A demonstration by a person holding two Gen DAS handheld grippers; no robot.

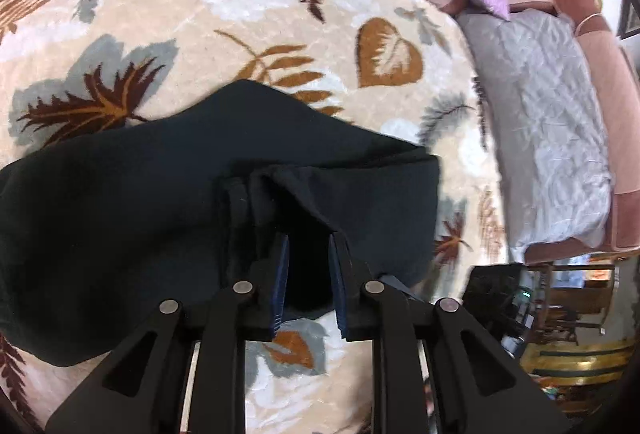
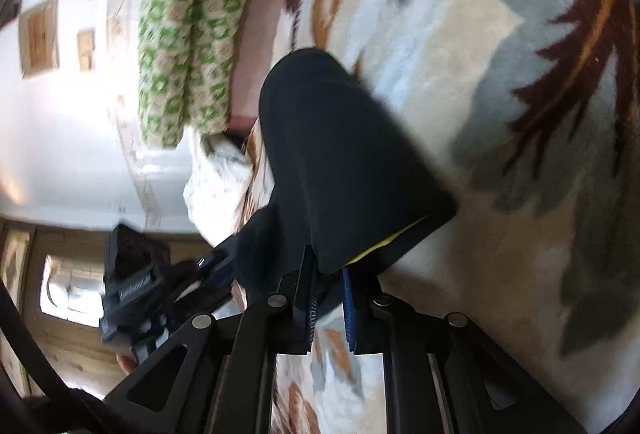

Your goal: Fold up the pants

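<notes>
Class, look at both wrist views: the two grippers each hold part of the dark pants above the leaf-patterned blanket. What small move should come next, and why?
Probably carry the held edge across and lower it onto the rest of the pants. The left gripper and right gripper both grip cloth raised off the blanket, while the far part lies flat, so the fold looks half made.

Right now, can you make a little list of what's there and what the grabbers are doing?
pants: black, partly lifted over the blanket
blanket: cream, leaf pattern
left gripper: jaws around a bunched fold of pants, a gap still between them
right gripper: jaws pinching a pants edge
pillow: green and white, beside the blanket
</notes>
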